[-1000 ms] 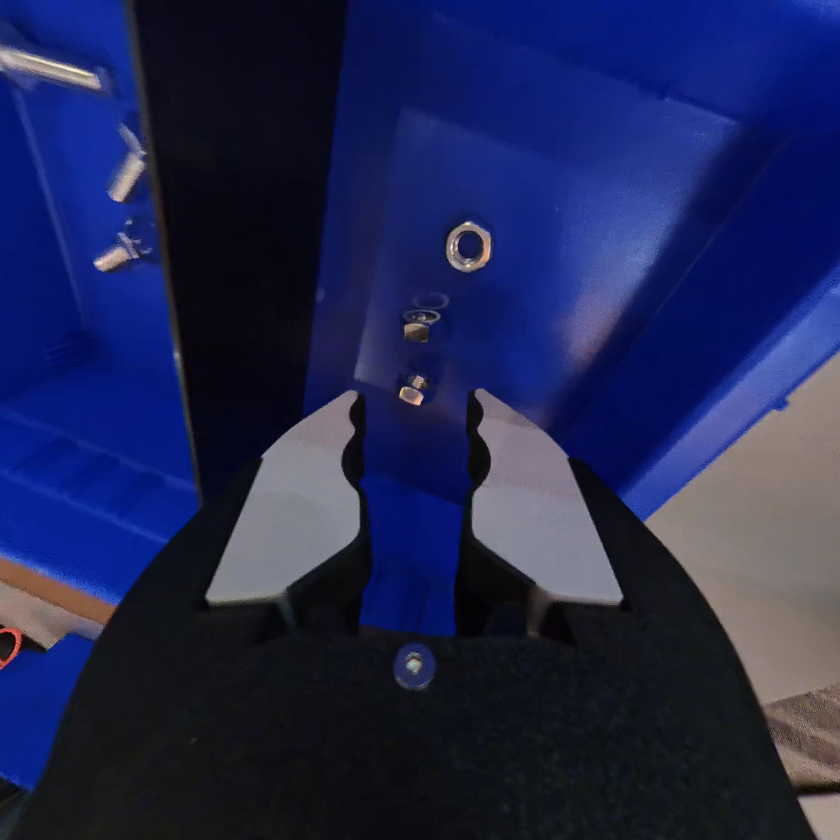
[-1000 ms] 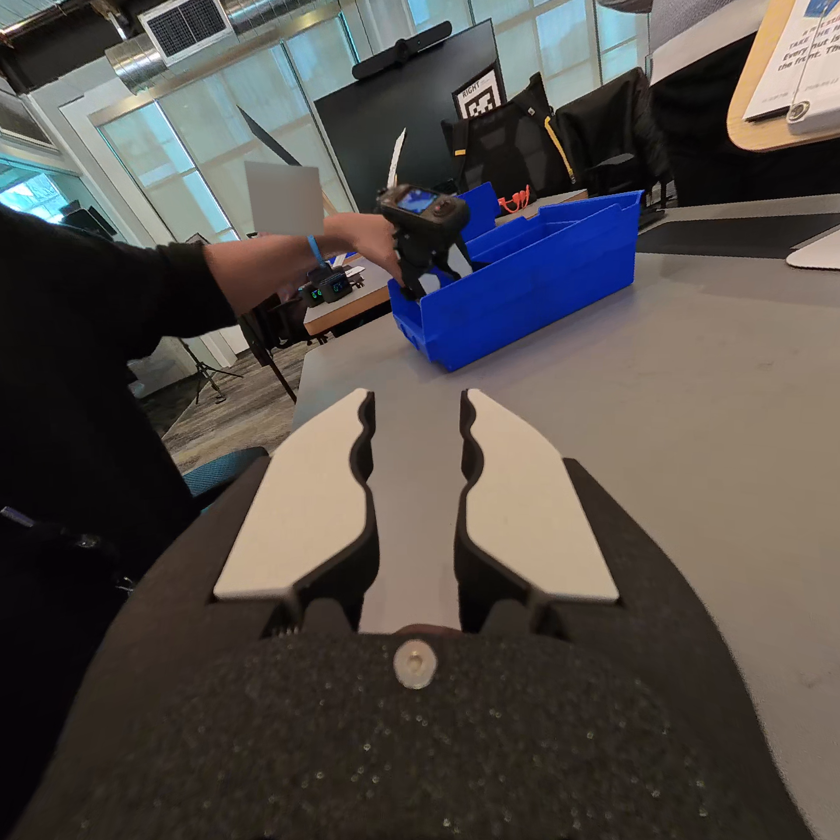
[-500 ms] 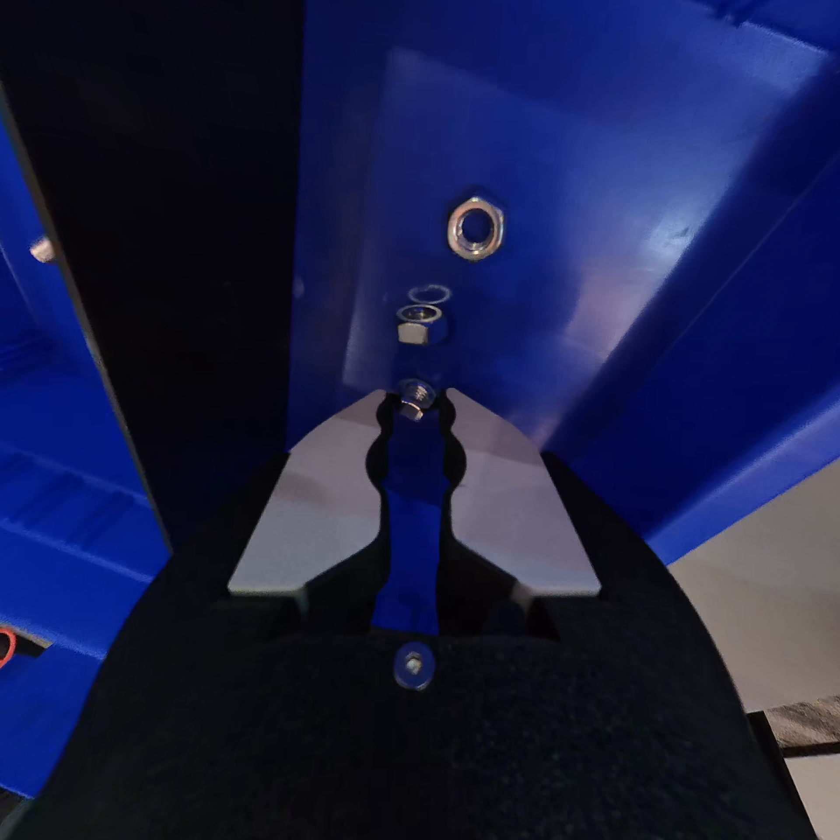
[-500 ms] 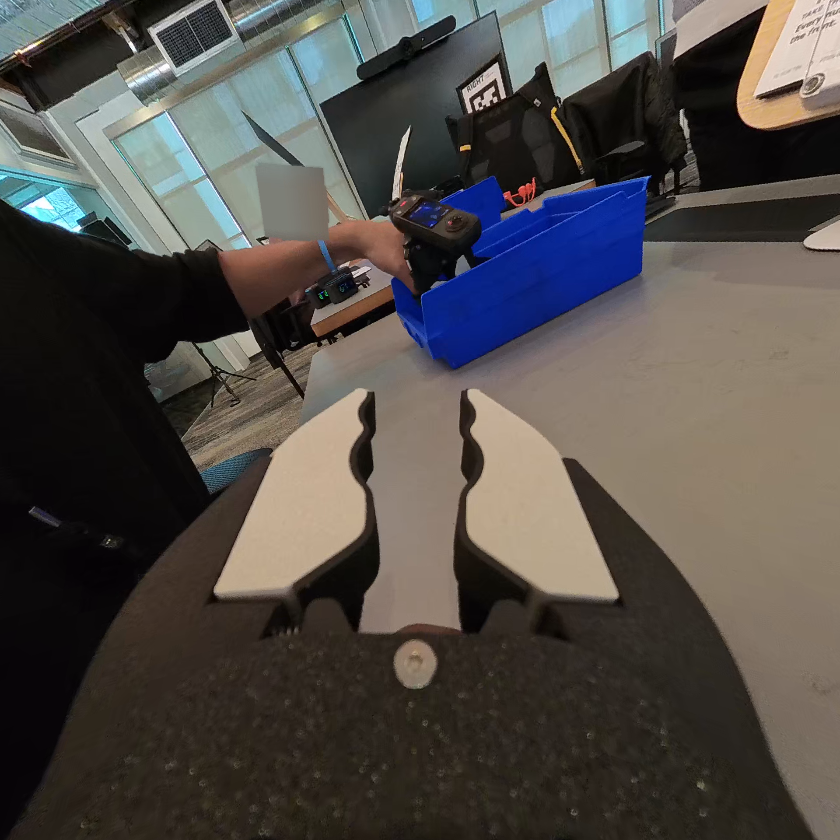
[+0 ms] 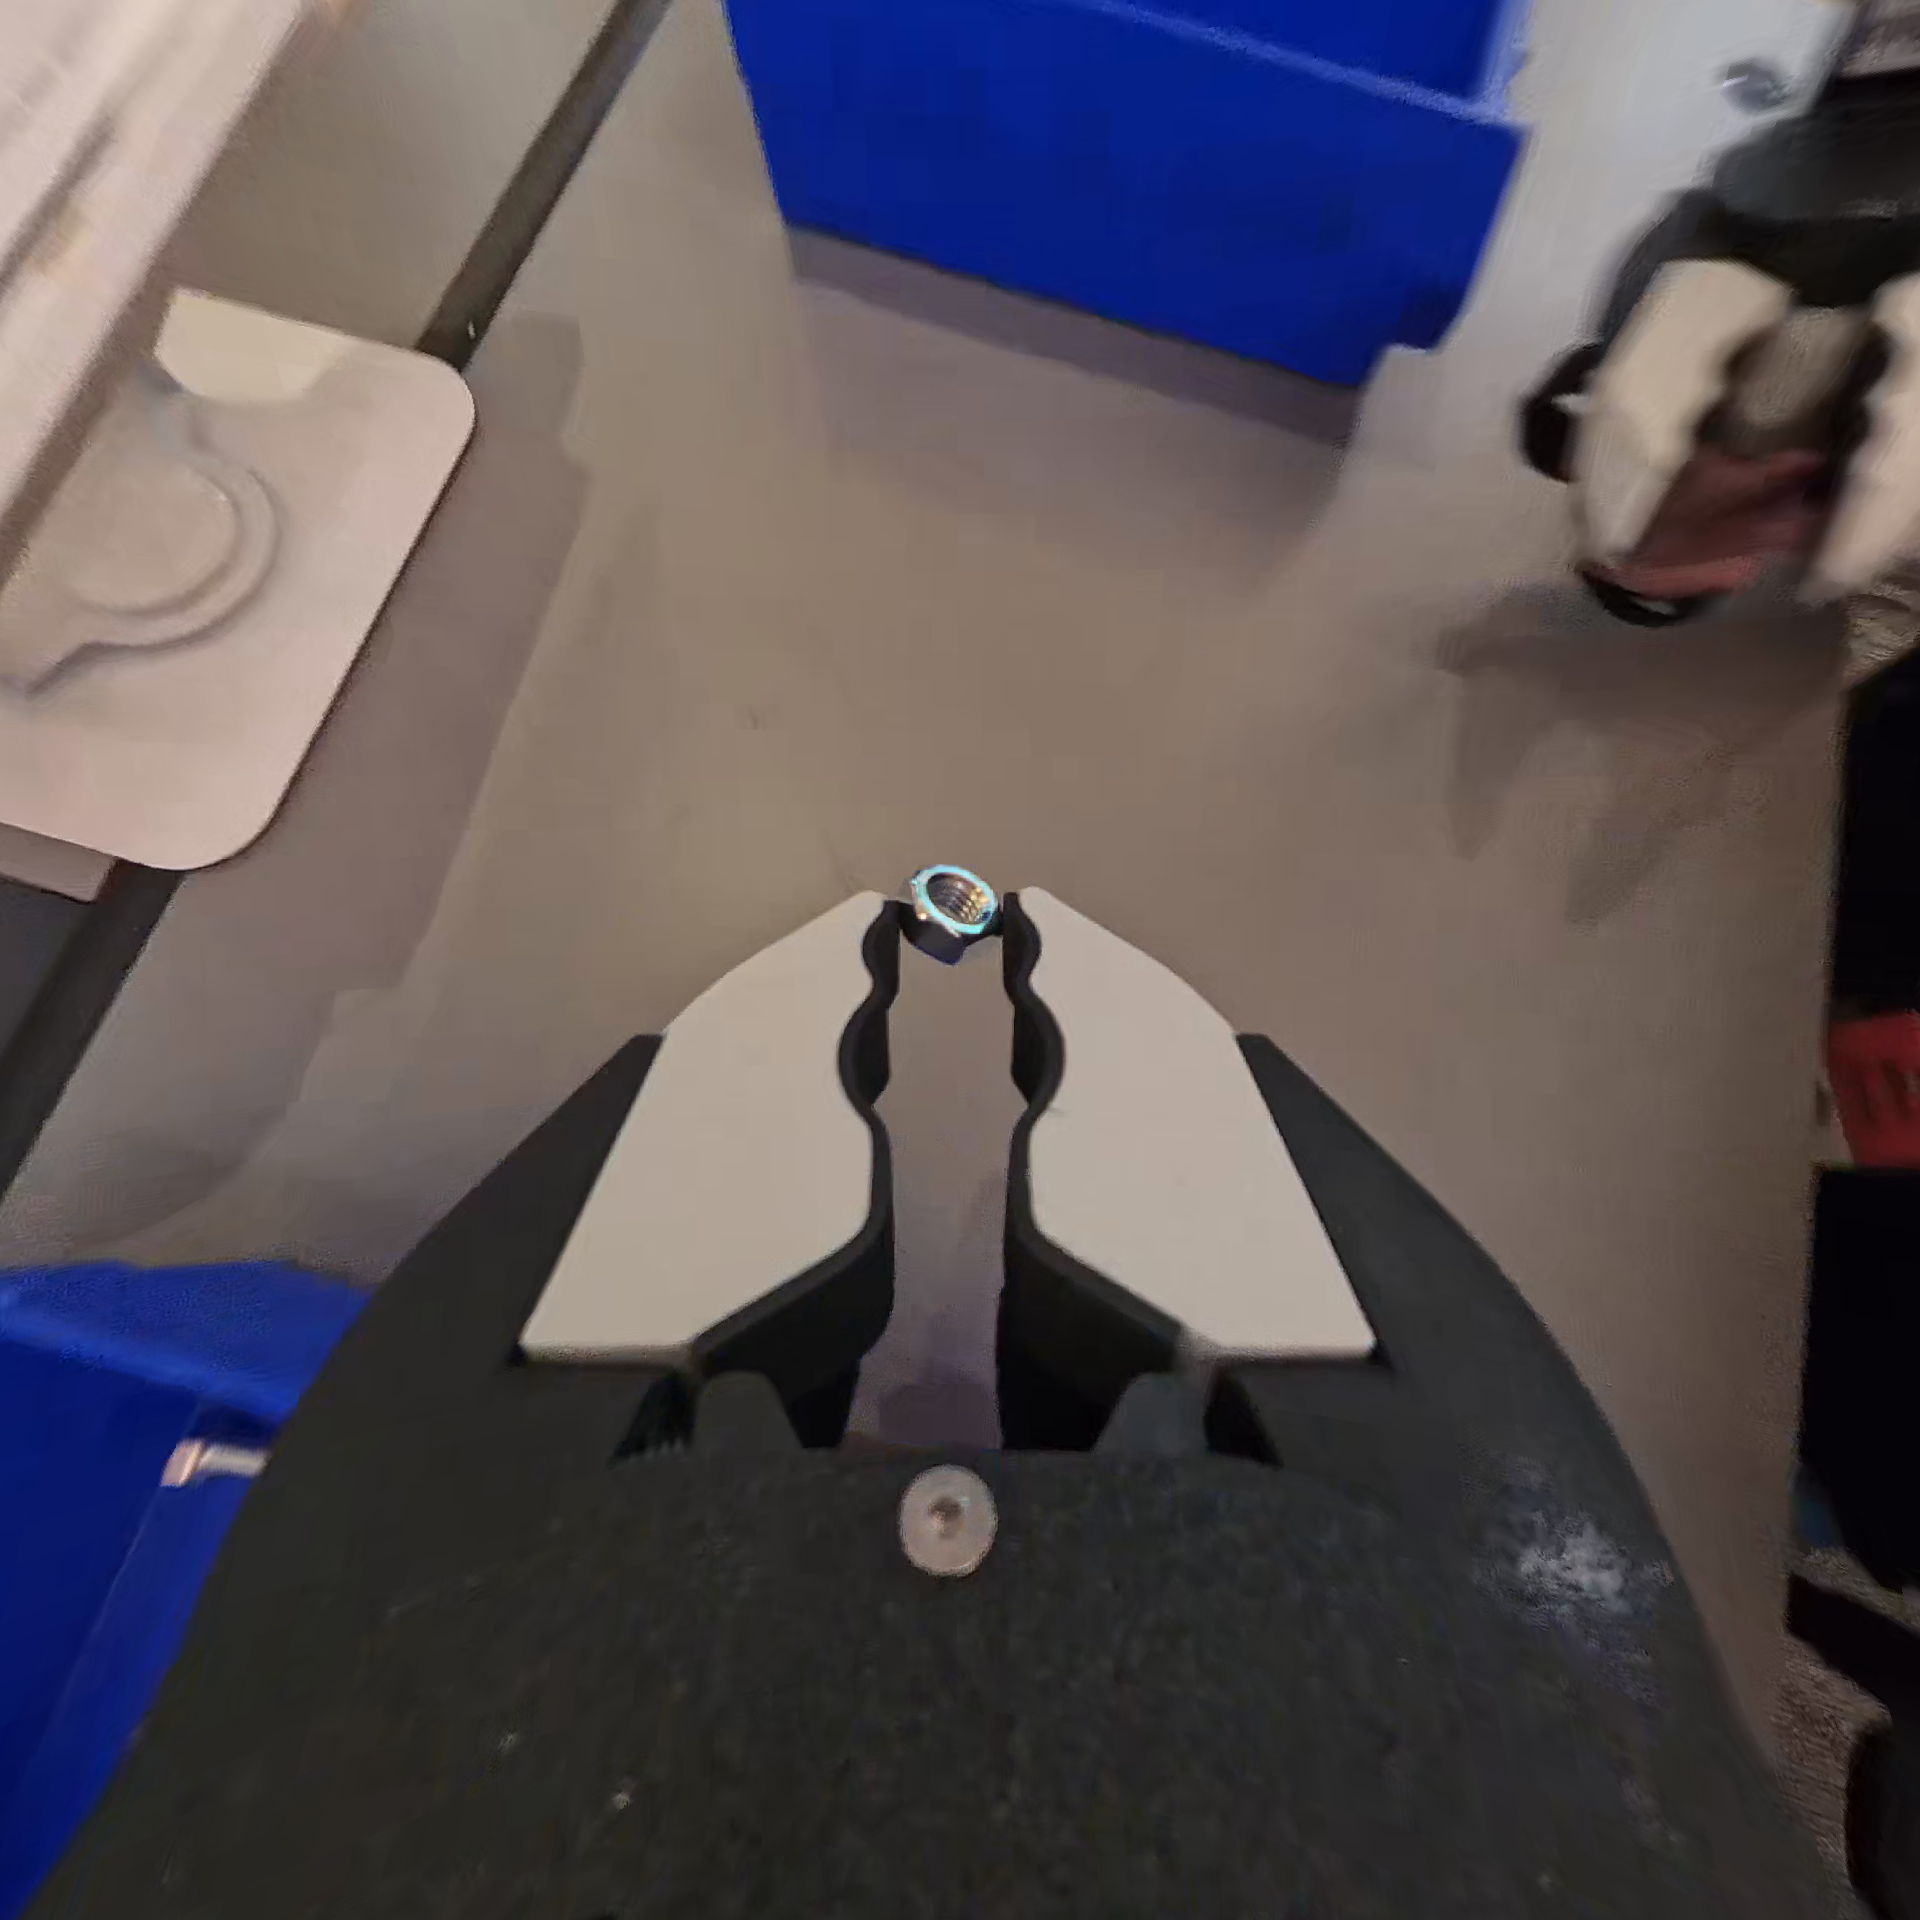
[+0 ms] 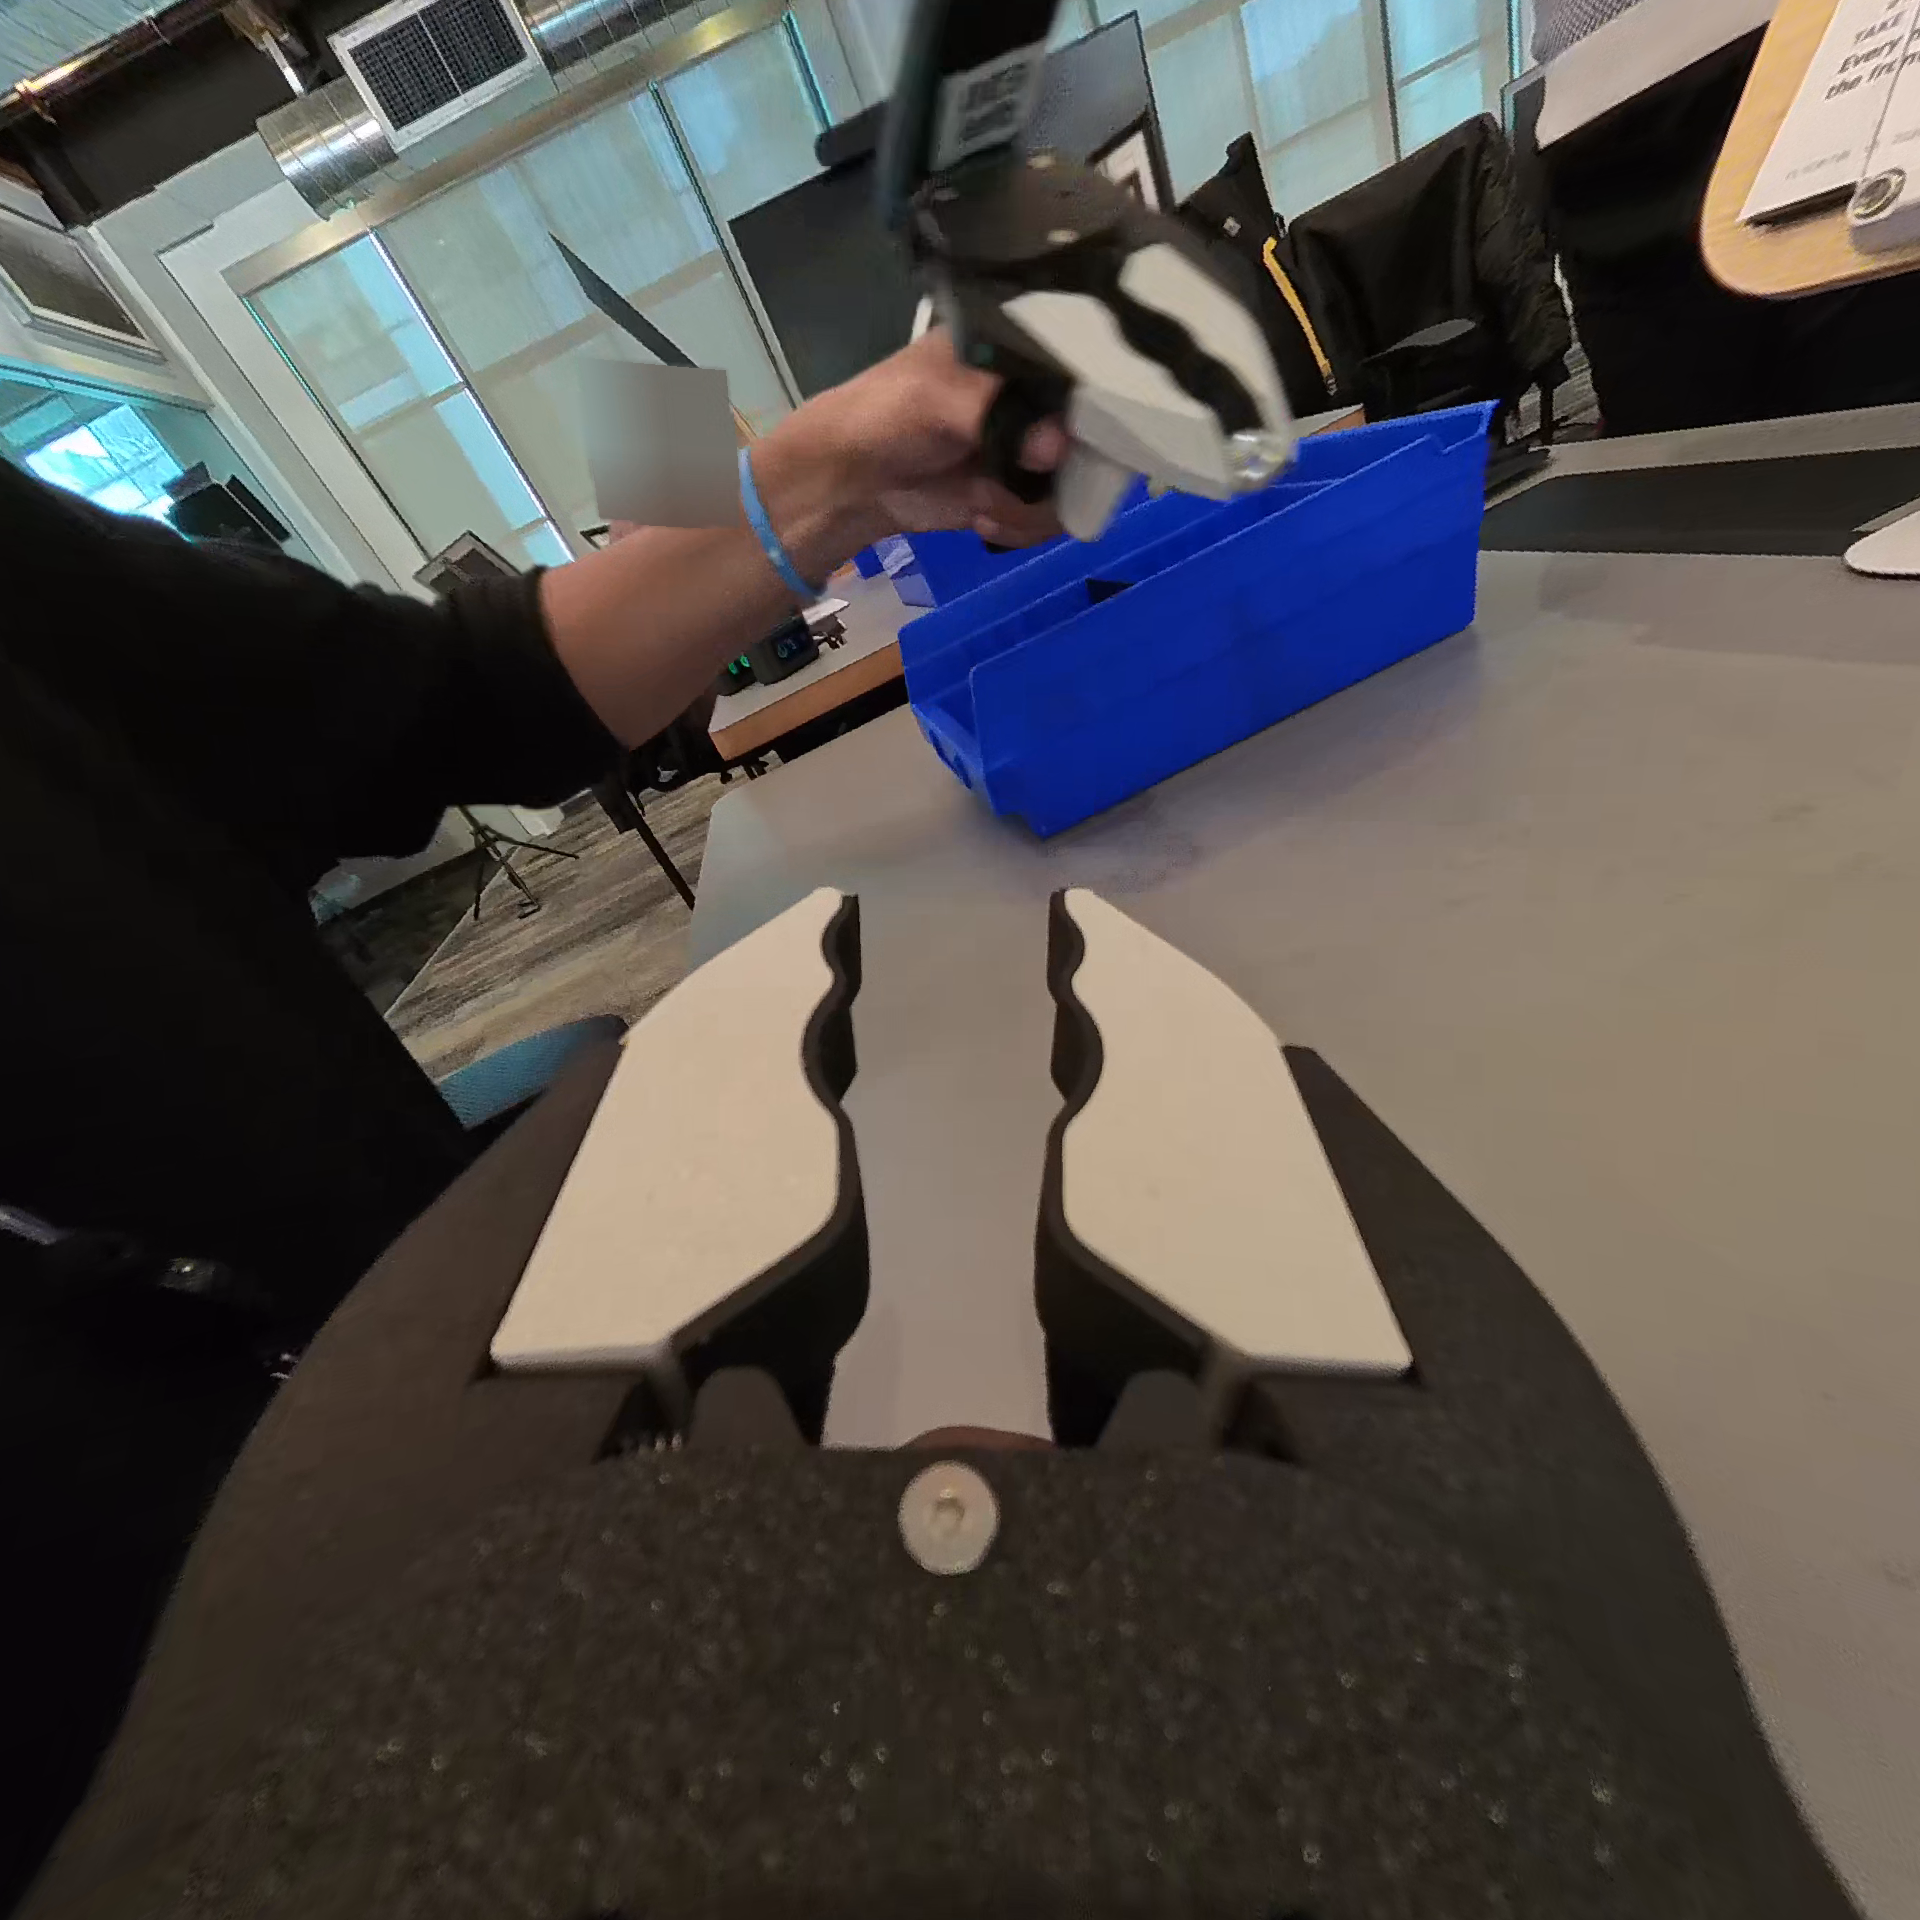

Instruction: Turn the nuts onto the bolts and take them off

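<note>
My left gripper (image 5: 951,914) is shut on a small silver hex nut (image 5: 948,902) held at its fingertips, raised above the grey table. In the right wrist view the left gripper (image 6: 1236,457) hangs in the air over the blue bin (image 6: 1195,644), with the nut (image 6: 1252,455) glinting at its tip. My right gripper (image 6: 954,914) is open and empty, low over the table; it also shows blurred at the right of the left wrist view (image 5: 1787,436). A silver bolt (image 5: 213,1463) lies in the blue bin at bottom left (image 5: 94,1455).
A second blue bin (image 5: 1122,156) stands at the far side of the grey table (image 5: 1039,675). A white monitor base (image 5: 208,582) sits at the left. A person's bare forearm with a blue wristband (image 6: 774,540) holds the left gripper. Chairs and desks stand behind. Across from one pair of fingers to the other is roughly 20 cm. The right gripper is farther from the white monitor base (image 5: 208,582), some 45 cm, than the left, some 35 cm.
My left gripper closed on a nut in the blue bin, then lifted out and swung over the table with the nut in it. The right gripper stayed open and nearly still.
</note>
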`<state>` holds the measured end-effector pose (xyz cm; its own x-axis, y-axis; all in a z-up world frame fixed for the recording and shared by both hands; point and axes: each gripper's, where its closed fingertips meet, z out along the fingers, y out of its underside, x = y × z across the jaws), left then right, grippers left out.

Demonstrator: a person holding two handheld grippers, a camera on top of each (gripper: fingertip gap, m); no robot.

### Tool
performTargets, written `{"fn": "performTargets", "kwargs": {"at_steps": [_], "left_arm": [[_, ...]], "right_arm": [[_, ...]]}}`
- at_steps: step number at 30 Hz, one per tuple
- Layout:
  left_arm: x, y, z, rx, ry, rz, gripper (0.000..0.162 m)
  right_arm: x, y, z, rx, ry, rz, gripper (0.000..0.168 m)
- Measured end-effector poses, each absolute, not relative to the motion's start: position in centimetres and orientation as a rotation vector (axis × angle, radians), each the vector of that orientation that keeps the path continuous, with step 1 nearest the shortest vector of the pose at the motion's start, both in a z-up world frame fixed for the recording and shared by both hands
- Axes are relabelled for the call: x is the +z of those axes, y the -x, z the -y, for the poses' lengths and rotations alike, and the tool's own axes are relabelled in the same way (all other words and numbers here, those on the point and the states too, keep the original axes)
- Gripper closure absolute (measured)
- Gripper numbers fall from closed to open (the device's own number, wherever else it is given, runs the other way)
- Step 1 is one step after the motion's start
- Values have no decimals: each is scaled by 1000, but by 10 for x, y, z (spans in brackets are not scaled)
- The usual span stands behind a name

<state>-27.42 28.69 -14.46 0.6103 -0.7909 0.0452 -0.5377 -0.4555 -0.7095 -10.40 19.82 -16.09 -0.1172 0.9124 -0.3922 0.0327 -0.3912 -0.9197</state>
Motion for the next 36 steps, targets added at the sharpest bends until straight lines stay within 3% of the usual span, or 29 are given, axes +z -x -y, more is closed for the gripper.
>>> {"fn": "performTargets", "kwargs": {"at_steps": [10,24,26,28,31,36], "left_arm": [[-256,236,-386,-291,2585,-567,144],[-282,226,-374,-292,2570,-495,144],[-280,227,-371,-298,2577,-476,130],[-262,226,-364,-329,2543,-468,128],[-194,230,-341,-397,2402,-472,123],[-85,332,-308,-322,2323,-345,119]], "right_arm": [[-167,101,-196,1577,1462,1106,135],[-165,97,-197,1618,1465,1088,135],[-166,98,-197,1621,1469,1089,135],[-165,98,-196,1624,1467,1089,135],[-164,98,-195,1624,1465,1091,135],[-167,101,-194,1629,1469,1107,135]]}}
